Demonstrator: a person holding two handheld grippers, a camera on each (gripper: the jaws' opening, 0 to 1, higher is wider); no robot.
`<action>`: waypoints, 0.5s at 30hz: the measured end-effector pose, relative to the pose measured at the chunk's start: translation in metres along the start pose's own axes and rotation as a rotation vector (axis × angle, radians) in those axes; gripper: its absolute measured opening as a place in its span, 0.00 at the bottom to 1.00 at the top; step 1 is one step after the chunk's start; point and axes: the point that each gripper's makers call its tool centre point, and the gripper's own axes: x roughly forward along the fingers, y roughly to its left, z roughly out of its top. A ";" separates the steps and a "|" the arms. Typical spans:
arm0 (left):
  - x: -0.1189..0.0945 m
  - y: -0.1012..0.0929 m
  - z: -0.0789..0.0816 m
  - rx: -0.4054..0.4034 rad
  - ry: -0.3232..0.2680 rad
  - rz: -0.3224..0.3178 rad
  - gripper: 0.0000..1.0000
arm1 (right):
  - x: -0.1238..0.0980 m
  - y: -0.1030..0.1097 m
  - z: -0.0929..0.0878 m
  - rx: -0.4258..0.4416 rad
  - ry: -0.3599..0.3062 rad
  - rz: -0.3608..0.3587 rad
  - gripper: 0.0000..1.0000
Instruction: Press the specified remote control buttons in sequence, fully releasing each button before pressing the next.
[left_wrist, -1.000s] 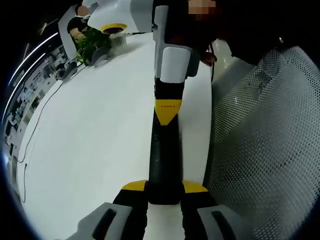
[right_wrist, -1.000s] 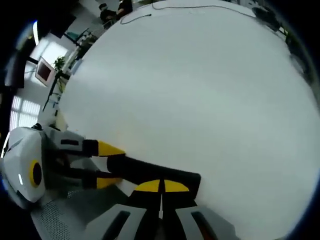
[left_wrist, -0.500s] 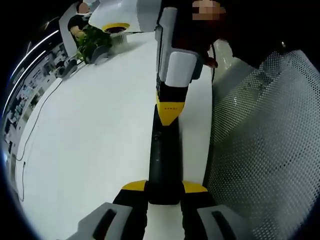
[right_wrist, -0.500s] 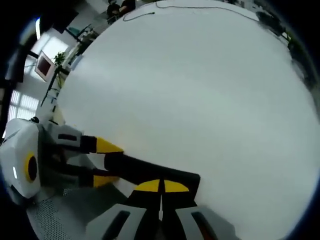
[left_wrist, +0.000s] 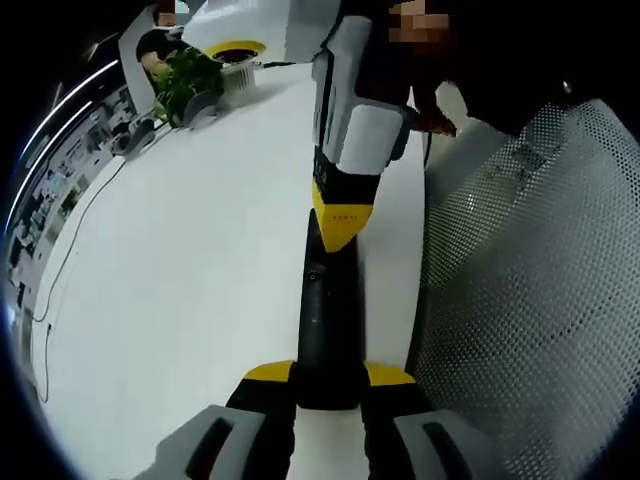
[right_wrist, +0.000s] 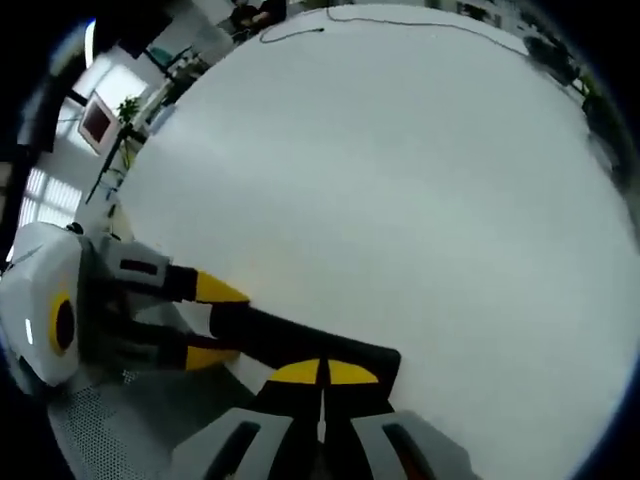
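- In my left gripper view, the left gripper (left_wrist: 328, 385) has its yellow-tipped jaws closed in on the near end of the black remote control (left_wrist: 327, 320), gripping it from both sides.
- The remote runs straight away from me along the white table (left_wrist: 180, 290), close to the table's right edge. Can't really make out individual buttons, just one small dot about halfway up.
- The right gripper (left_wrist: 342, 222) comes in from the far side, and its yellow tip sits right on the far end of the remote. Looks like it's touching the top face, but I can't swear to how hard.
- Right of the table there's a white mesh chair back (left_wrist: 530, 290), just beside the table edge.
- Far left on the table: a green plant (left_wrist: 185, 85) and a thin cable (left_wrist: 70, 250) trailing along the left side.
- In my right gripper view, the right gripper (right_wrist: 323, 374) has its two yellow tips squeezed together with only a thin seam between them and nothing held, resting over the remote control (right_wrist: 300, 345).
- Same view, the left gripper (right_wrist: 205, 320) reaches in from the left with one yellow jaw on each side of the remote's other end.
- The rest of it is bare white table (right_wrist: 400, 200) with a cable (right_wrist: 400, 18) way off at the far edge.
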 end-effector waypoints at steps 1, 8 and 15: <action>0.000 0.000 0.000 0.003 0.001 0.001 0.24 | -0.001 -0.001 -0.002 0.005 0.016 0.002 0.00; 0.001 -0.002 0.002 -0.002 0.000 -0.009 0.23 | -0.002 0.002 0.003 0.000 -0.018 0.007 0.00; 0.002 -0.004 0.004 0.025 0.002 -0.012 0.23 | 0.000 0.017 0.011 -0.028 -0.062 0.055 0.00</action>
